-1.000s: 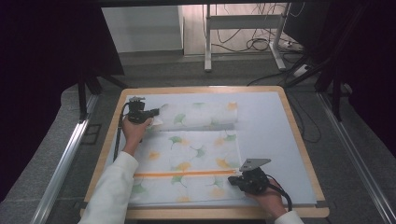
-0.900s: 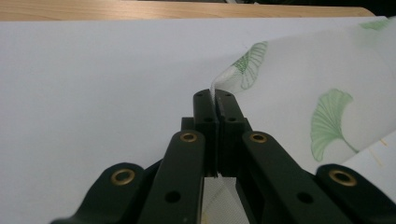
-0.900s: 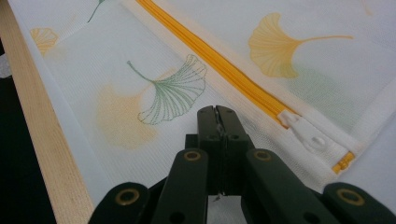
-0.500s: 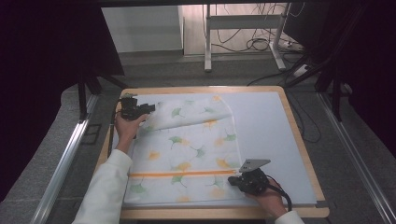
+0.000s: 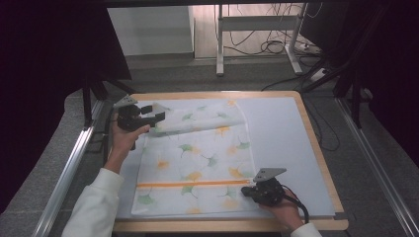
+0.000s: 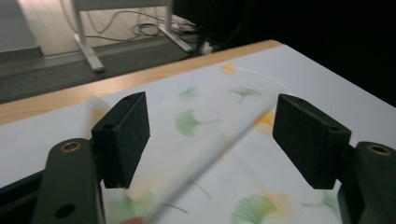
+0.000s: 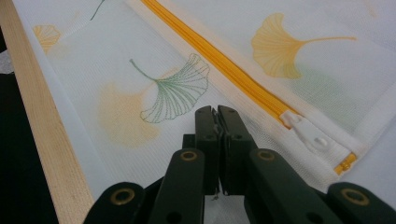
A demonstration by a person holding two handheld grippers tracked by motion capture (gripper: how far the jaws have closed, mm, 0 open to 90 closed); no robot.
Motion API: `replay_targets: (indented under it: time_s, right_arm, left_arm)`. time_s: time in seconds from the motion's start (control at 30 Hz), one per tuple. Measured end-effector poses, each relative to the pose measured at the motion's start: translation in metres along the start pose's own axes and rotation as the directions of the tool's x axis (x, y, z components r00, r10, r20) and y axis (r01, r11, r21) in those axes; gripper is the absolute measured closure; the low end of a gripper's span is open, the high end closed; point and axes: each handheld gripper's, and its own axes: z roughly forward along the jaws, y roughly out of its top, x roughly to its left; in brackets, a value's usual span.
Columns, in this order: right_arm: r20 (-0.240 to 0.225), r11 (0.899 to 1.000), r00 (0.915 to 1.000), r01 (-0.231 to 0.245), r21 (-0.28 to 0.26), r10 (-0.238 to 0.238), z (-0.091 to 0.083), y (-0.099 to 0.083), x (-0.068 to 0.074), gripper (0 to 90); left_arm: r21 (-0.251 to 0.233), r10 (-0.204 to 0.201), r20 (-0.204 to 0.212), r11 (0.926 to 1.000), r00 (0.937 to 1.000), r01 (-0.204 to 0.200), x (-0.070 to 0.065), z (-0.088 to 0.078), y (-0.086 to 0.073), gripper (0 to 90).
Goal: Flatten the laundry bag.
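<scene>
The left gripper [image 6: 212,140] is gaping wide around the mesh bag's [image 5: 197,158] blurred, possibly lifted edge; the right gripper [image 7: 217,116] is pressing closed beside the zipper [image 7: 224,70].

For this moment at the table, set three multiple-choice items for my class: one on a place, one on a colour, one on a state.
1. Where does the right gripper rest?
A. on the bag's near right corner
B. on the bag's far left corner
C. on the floor

2. What colour is the zip?
A. blue
B. orange-yellow
C. black

3. How do the left gripper's fingers stand?
A. pressed together
B. wide apart
C. wrapped in tape

Answers:
1 A: the high view shows it by the near right corner of the bag, next to the zip's end.
2 B: the right gripper view shows an orange-yellow strip with a white pull.
3 B: the left gripper view shows a broad gap between them, with the bag's blurred edge running through it.
</scene>
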Motion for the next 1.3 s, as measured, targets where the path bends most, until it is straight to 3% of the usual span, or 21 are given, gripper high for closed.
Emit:
replay_targets:
  time_s: [0.13, 0.37, 0.73, 1.13, 1.3]
  right_arm:
    - [0.001, 1.0, 1.0, 0.002, 0.0, -0.002, 0.0, 0.0, 0.0, 86.9]
    - [0.001, 1.0, 1.0, 0.005, 0.0, -0.005, 0.0, 0.0, 0.0, 86.9]
    - [0.001, 1.0, 1.0, 0.005, 0.002, -0.005, 0.0, 0.0, 0.0, 87.0]
    - [-0.025, 1.0, 0.9996, -0.012, 0.01, 0.012, 0.001, 0.002, -0.004, 87.2]
    - [-0.013, 1.0, 0.9999, 0.003, 0.008, -0.003, 0.001, 0.002, -0.002, 87.2]
  left_arm:
    - [0.027, 0.04, 0.043, 0.9988, 0.9983, -0.041, -0.019, -0.001, -0.009, 34.4]
    - [0.118, 0.053, 0.044, 0.9913, 0.9976, -0.058, -0.037, 0.017, -0.033, 48.9]
    - [0.176, 0.058, 0.05, 0.9822, 0.997, -0.066, -0.059, 0.015, -0.063, 43.8]
    - [0.179, 0.024, 0.047, 0.9833, 0.9986, -0.032, -0.075, -0.003, -0.082, 37.2]
    - [0.201, 0.038, 0.055, 0.9785, 0.9977, -0.049, -0.086, -0.003, -0.092, 36.2]
